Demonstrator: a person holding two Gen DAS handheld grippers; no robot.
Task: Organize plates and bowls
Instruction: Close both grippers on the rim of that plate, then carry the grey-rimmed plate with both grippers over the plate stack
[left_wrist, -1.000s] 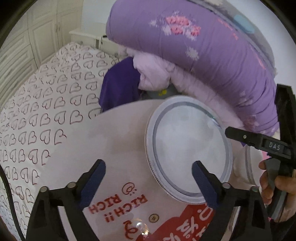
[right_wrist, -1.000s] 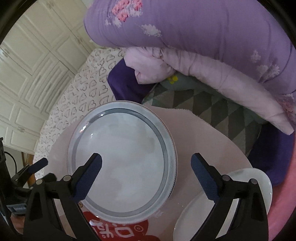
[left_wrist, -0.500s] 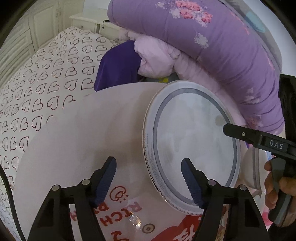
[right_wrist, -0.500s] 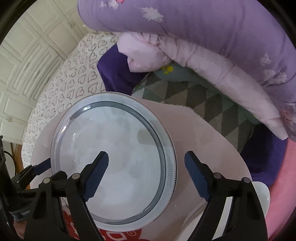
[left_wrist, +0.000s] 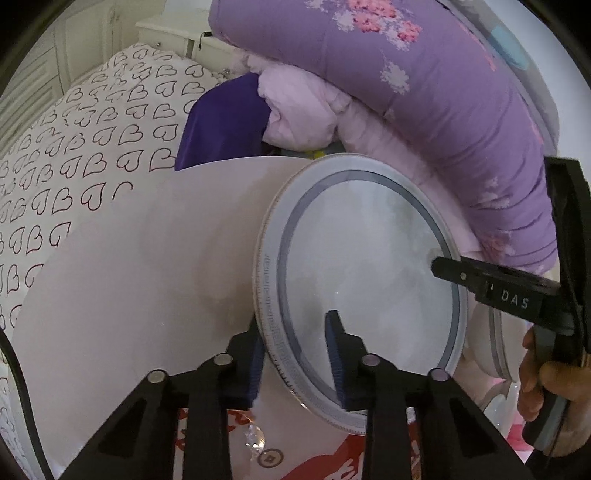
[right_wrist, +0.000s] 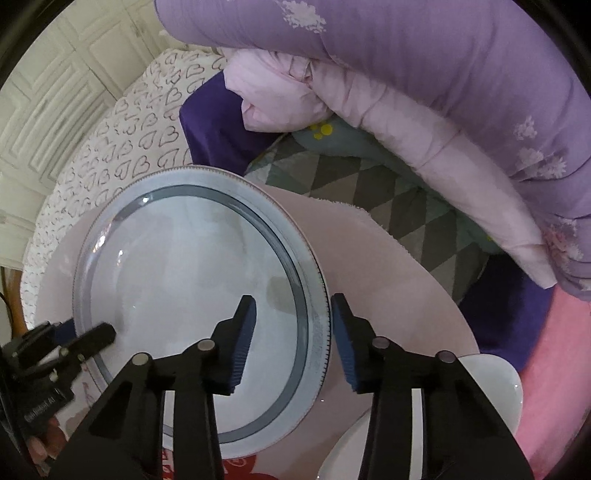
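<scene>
Plate (left_wrist: 369, 266), pale with a grey ring inside the rim, lies flat on the round table (left_wrist: 147, 266), toward its far right side, close to the bedding.

Left wrist view: left gripper (left_wrist: 295, 354) straddles the plate's near-left rim, one blue pad outside the edge, the other over the plate's inner face. Jaws closing with the rim between them; the outer pad is hard against the edge, the inner one just above the glaze, so contact on both sides cannot be confirmed. On the opposite rim, a black finger of the right gripper (left_wrist: 454, 271) reaches in over the plate, held by a hand (left_wrist: 550, 387) at the right edge. A purple quilt (left_wrist: 443, 92) is piled behind the table; heart-print sheet (left_wrist: 92, 140) to the left. Red print shows on the table's near edge.

Right wrist view: right gripper (right_wrist: 291, 332) brackets the plate's (right_wrist: 184, 266) right rim, left pad over the inner face, right pad outside the edge. Jaws closing, rim between them, a visible gap at each pad: not yet gripping. Left gripper's fingers (right_wrist: 98, 334) sit at the plate's far-left rim. A white bowl (right_wrist: 509, 384) stands on the table at lower right, just beside the plate. Grey-patterned blanket (right_wrist: 369, 192) lies beyond the table.
</scene>
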